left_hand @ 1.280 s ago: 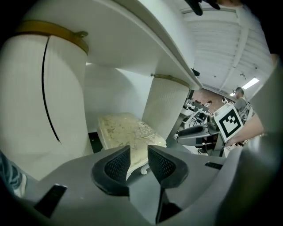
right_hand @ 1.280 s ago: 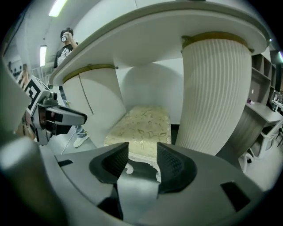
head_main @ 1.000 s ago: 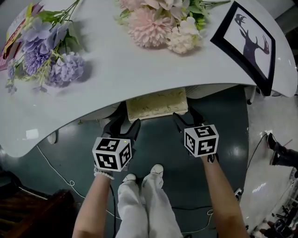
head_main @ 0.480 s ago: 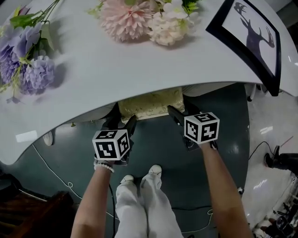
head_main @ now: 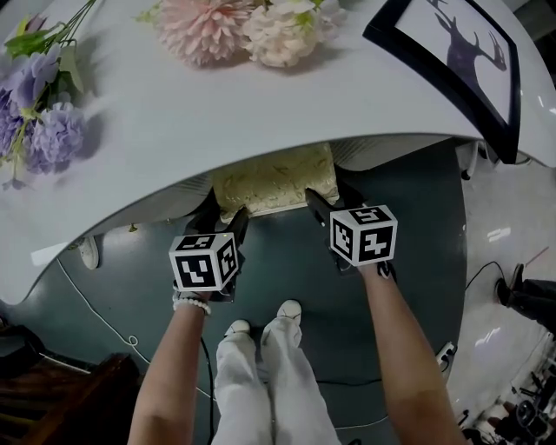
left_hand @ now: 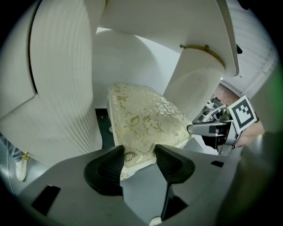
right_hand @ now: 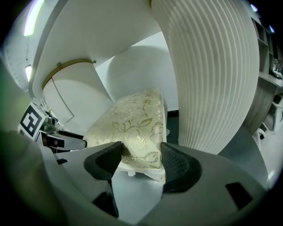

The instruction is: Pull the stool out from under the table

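The stool (head_main: 274,178) has a cream floral cushion on a white frame and stands under the white table (head_main: 261,104), its front edge showing. My left gripper (head_main: 219,219) is at the stool's front left corner and my right gripper (head_main: 323,204) at its front right corner. In the left gripper view the cushion (left_hand: 146,119) reaches in between the jaws of the left gripper (left_hand: 139,161). In the right gripper view the cushion corner (right_hand: 132,123) lies between the jaws of the right gripper (right_hand: 140,161). Both pairs of jaws have just been opening and stand wide, not pressing on the stool.
Ribbed white table pedestals (left_hand: 62,88) (right_hand: 212,75) flank the stool closely. On the tabletop lie purple flowers (head_main: 43,113), pink flowers (head_main: 204,26) and a framed deer picture (head_main: 460,52). The person's legs and shoes (head_main: 261,348) stand behind the grippers. A cable (head_main: 95,313) crosses the floor.
Both grippers have sunk and come closer to the stool's front corners. Their jaws stand a little wider than before.
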Available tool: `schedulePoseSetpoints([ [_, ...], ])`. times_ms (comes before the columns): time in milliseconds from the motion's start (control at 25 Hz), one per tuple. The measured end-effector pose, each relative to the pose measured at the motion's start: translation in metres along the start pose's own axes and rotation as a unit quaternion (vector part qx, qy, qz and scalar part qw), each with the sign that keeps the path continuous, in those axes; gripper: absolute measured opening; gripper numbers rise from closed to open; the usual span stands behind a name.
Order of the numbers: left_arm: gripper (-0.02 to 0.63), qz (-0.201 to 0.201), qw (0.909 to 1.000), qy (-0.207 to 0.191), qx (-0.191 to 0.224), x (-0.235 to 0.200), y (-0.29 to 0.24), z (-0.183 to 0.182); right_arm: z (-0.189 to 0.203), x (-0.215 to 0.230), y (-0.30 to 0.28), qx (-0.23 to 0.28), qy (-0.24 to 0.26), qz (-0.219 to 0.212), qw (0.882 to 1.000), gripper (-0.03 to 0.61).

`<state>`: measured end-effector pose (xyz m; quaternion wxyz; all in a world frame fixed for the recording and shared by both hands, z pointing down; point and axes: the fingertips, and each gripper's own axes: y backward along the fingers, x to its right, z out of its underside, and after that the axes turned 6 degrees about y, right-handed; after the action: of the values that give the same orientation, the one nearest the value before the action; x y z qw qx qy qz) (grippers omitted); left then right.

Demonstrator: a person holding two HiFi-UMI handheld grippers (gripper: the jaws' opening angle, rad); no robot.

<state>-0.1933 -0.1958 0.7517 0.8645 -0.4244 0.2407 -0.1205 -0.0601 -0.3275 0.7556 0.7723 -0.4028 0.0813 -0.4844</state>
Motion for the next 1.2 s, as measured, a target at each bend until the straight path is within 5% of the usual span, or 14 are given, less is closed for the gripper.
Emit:
schedulePoseSetpoints([
  [1200,0.225,0.033,0.9957,-0.062,-0.061,0.018,0.047,0.087,0.087,-0.036,0.067,-0.023,-0.038,0.055,0.998,0.295],
])
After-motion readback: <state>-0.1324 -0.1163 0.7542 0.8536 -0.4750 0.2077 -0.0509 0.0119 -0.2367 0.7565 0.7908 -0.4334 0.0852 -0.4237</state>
